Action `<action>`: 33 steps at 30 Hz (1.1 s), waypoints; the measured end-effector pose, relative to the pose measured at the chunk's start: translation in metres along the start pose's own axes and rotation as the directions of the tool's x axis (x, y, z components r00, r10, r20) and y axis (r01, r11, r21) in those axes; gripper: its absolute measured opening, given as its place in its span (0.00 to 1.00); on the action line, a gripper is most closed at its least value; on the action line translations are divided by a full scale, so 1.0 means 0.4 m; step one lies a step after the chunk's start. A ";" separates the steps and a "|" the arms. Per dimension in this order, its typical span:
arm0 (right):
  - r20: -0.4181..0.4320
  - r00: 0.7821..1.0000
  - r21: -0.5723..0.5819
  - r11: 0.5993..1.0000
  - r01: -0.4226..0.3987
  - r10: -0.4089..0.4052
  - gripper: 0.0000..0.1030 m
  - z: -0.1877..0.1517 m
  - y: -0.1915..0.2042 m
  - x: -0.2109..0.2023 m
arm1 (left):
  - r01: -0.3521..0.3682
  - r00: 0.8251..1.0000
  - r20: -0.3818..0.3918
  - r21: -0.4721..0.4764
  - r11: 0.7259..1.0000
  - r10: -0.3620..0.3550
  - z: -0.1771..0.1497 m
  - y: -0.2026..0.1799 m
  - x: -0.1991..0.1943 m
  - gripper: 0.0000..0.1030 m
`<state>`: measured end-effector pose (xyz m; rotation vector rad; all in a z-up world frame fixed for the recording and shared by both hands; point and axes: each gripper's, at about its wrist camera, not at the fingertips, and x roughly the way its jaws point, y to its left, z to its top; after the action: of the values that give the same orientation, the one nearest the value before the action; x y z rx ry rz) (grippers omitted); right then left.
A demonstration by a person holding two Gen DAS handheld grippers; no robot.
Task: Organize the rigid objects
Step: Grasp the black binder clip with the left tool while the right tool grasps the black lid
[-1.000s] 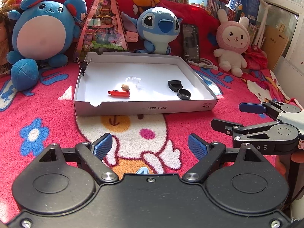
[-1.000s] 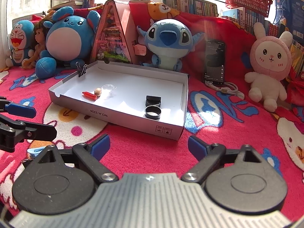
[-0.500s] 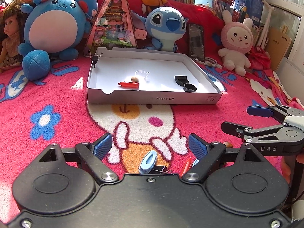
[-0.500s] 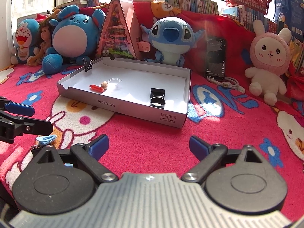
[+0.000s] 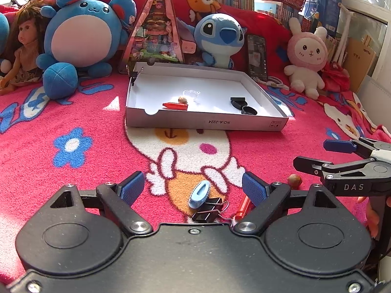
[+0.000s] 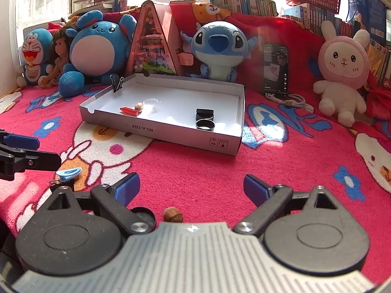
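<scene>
A white cardboard tray [image 5: 215, 122] [image 6: 171, 131] lies on the red blanket. It holds a red crayon [image 5: 175, 106], a nut [image 5: 182, 100], a clear ring [image 5: 191, 93] and two black caps [image 5: 248, 110] [image 6: 204, 125]. My left gripper [image 5: 193, 189] is open and empty. Between its fingers lie a blue clip [image 5: 200, 193], a black binder clip [image 5: 210, 211] and a red crayon [image 5: 242, 206]. My right gripper [image 6: 190, 188] is open and empty, with a brown acorn [image 6: 173, 214] [image 5: 294, 179] and a black cap [image 6: 144, 216] just before it.
Plush toys, a doll [image 5: 22, 53], a triangular pink box [image 5: 156, 29] and a phone [image 5: 256, 57] line the back behind the tray. A binder clip [image 5: 133, 74] grips the tray's far left corner. Bookshelves stand behind.
Both grippers have drawn back from the tray. The loose clips, crayon, acorn and black cap near the grippers have come into view. Both grippers stay open.
</scene>
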<state>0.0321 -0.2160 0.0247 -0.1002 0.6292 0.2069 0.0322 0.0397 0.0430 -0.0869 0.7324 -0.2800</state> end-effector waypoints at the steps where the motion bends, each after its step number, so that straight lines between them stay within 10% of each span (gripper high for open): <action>1: 0.002 1.000 -0.002 1.000 0.001 -0.001 0.94 -0.001 0.002 -0.002 | 0.000 1.000 -0.002 0.001 1.000 0.000 -0.006 0.000 -0.002 0.84; 18: 0.000 1.000 -0.015 1.000 -0.004 0.004 0.94 -0.038 0.030 -0.011 | -0.035 0.999 0.007 0.044 0.998 0.034 -0.055 0.014 -0.033 0.79; 25: -0.027 0.999 -0.034 0.999 -0.021 0.020 0.79 -0.057 0.039 -0.014 | -0.007 0.999 -0.046 0.010 1.000 0.007 -0.077 0.031 -0.027 0.46; 33: -0.020 0.998 -0.053 0.997 -0.060 0.059 0.59 -0.074 0.067 -0.037 | 0.005 0.998 -0.056 0.031 1.000 -0.003 -0.087 0.016 -0.025 0.33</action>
<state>-0.0026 -0.1969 0.0088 -0.1347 0.6456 0.2811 0.0033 0.0491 0.0226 -0.0510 0.7832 -0.2985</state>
